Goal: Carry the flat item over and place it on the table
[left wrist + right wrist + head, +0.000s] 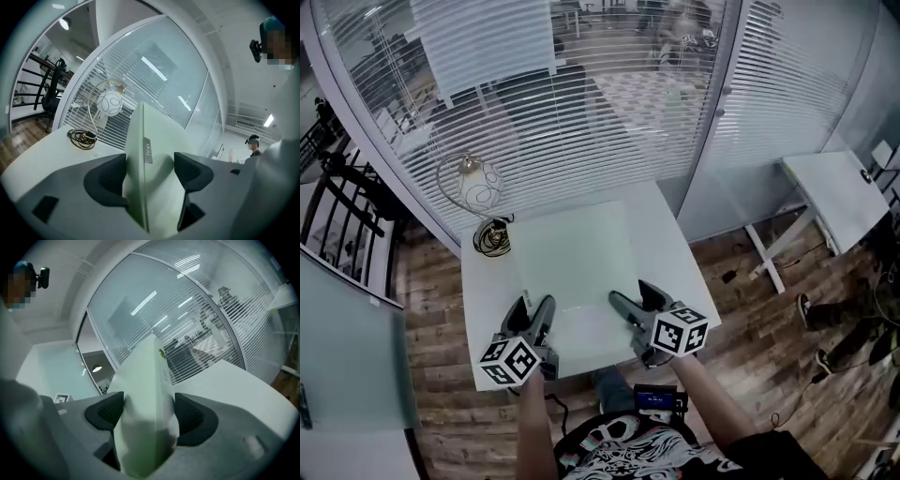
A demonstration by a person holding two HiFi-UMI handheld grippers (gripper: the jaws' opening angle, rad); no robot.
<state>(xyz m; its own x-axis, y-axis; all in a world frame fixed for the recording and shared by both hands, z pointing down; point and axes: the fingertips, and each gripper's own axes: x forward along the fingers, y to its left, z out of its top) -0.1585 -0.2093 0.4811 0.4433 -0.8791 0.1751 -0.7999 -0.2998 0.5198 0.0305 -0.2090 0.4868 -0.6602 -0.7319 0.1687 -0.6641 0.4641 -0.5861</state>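
Note:
The flat item is a pale green board (572, 262) spread over the white table (675, 267), and both grippers hold its near edge. My left gripper (539, 317) is shut on the near left part, and the board's edge (139, 159) runs between its dark pads. At the near right, the right gripper (628, 305) is shut on the board (147, 380), its pads pressed to both faces. I cannot tell whether the board touches the tabletop.
A wire lamp with a white globe (480, 187) and a coiled cable (492, 239) stand on the table's far left corner. A glass wall with blinds (581, 112) runs behind. Another white table (834, 192) stands to the right, with a person's shoes (814, 309) nearby.

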